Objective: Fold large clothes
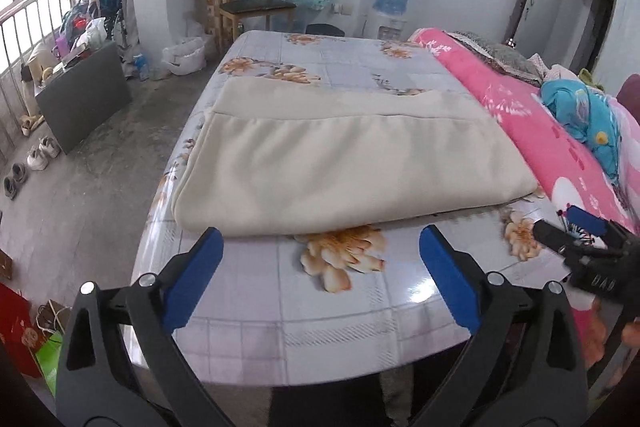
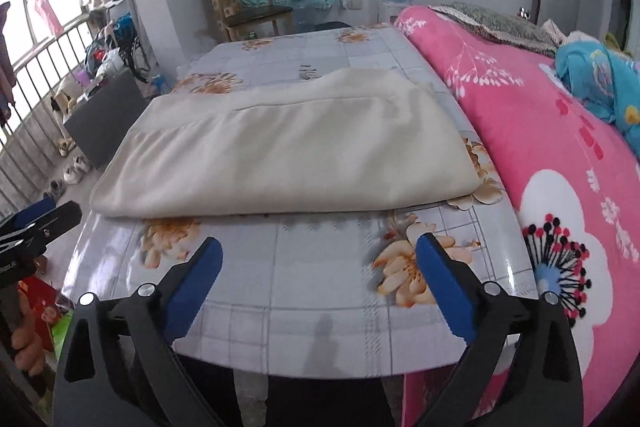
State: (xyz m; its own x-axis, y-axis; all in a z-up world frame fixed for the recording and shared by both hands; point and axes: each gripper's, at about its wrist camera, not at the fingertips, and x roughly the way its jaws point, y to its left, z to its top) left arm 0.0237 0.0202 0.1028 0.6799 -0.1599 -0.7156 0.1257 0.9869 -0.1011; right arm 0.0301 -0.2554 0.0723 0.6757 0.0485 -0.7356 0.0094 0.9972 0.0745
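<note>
Around: pink flowered quilt (image 2: pixel 532 131) lying right of my glossy flower-print surface (image 1: pixel 332 311), wooden chair (image 1: pixel 252 3) behind | Cloth: folded cream garment (image 1: pixel 340 163) lying mid-surface | Tongs: my left tongs (image 1: pixel 320 267) and right tongs (image 2: pixel 320 267) gaping wide, holding nothing, hovering short of the garment's near edge.

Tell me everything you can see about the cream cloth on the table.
The cream cloth is a large plain piece of soft, matte fabric, folded into a wide flat rectangle of several layers. A straight seam or layer edge runs across it near the far side, and the near fold is rounded and smooth. It lies flat on the glossy flowered table cover, a little back from the near edge, with its right end close to the pink blanket. Neither tool touches it.
</note>
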